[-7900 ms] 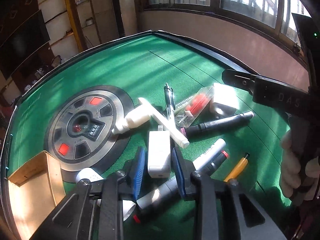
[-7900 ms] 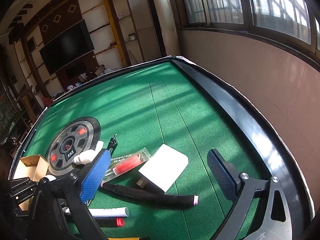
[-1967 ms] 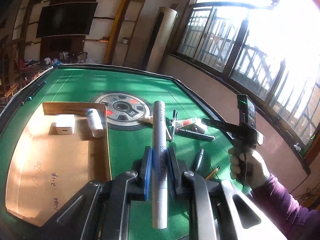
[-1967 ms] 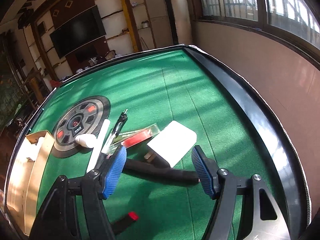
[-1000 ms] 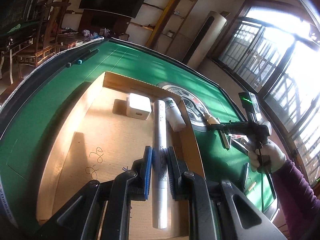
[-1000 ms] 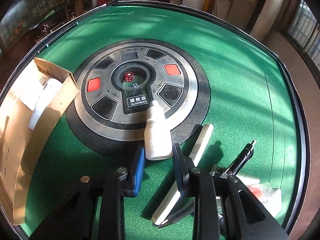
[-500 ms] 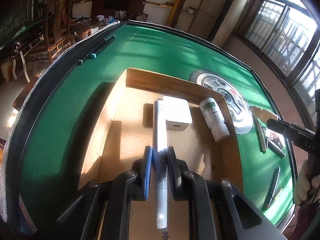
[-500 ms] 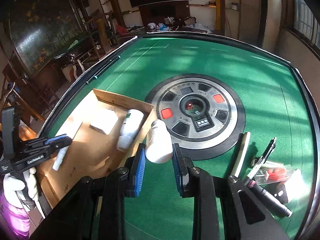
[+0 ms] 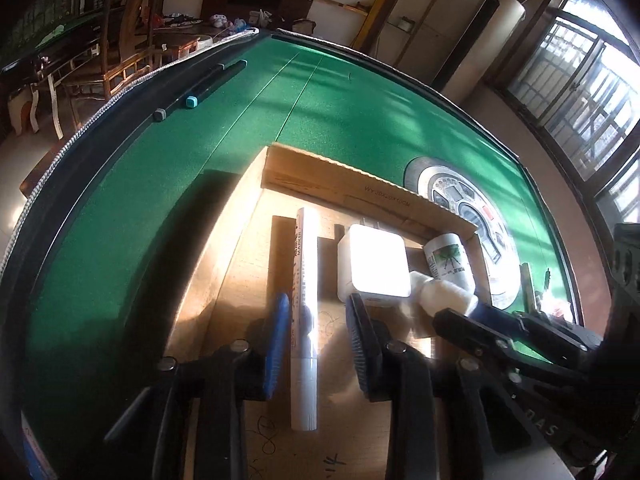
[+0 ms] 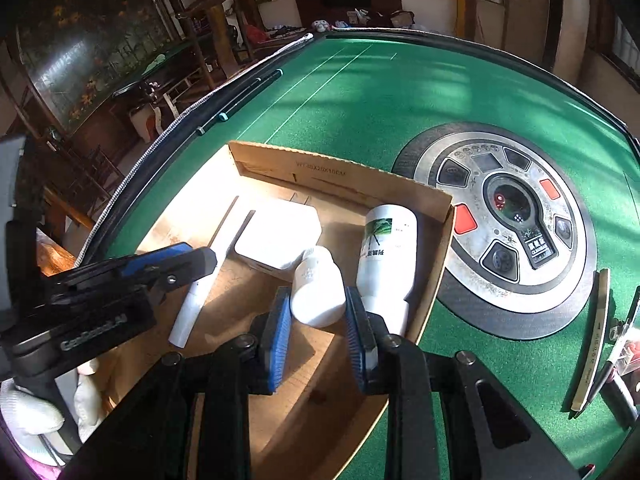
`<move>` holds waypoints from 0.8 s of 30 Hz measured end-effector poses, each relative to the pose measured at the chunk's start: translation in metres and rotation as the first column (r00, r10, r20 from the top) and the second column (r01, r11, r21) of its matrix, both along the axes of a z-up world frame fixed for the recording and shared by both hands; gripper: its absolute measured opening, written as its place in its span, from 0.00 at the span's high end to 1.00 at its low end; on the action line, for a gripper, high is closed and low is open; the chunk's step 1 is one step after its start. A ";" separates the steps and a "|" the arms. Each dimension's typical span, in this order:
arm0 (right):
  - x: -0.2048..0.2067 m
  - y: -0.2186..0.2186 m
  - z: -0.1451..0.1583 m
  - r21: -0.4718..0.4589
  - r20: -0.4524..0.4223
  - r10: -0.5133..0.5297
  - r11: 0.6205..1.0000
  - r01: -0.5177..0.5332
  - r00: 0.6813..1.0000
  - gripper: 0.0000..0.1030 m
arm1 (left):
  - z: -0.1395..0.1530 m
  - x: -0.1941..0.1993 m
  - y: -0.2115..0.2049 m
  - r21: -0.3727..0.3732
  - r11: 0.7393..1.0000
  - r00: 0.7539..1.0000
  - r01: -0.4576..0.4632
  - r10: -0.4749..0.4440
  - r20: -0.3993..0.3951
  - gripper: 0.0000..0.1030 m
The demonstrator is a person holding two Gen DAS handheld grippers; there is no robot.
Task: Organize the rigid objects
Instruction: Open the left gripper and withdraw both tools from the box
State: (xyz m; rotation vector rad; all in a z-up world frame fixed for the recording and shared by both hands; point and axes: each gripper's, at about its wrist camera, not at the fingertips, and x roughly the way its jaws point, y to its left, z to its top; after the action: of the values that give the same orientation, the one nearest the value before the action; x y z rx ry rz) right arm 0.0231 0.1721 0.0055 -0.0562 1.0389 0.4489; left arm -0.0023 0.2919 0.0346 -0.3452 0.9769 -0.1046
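Observation:
A shallow cardboard box point(image 9: 352, 190) point(image 10: 340, 178) lies on the green table. In it are a white charger block point(image 9: 374, 266) point(image 10: 280, 236), a labelled white bottle point(image 9: 450, 260) point(image 10: 386, 256) and a white marker point(image 9: 305, 300) point(image 10: 200, 284). My left gripper point(image 9: 320, 320) is open, and the marker lies on the box floor between its jaws, against the left pad. My right gripper point(image 10: 318, 320) holds a small white bottle point(image 10: 318, 288) point(image 9: 444, 298) between its pads, low over the box beside the labelled bottle.
A round grey control panel point(image 10: 516, 216) sits in the table right of the box. A long flat stick point(image 10: 592, 340), pens and a red packet point(image 10: 632, 350) lie at the far right. Two dark rods point(image 9: 200, 88) lie by the far left rim.
My left gripper has opened and let the marker go onto the box floor. My right gripper has carried the small white bottle from beside the box to low inside it.

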 end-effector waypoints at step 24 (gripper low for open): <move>-0.182 -0.232 0.061 0.161 0.341 -0.478 0.878 0.450 0.810 0.00 | 0.116 -0.158 -0.083 -0.038 0.983 0.900 0.180 -0.149 0.409 0.21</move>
State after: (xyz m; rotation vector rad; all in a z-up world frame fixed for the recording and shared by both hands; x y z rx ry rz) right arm -0.1586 -0.0600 0.0665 0.1742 0.6259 0.0184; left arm -0.1605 0.2085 0.1510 -0.2939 0.5876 -0.3550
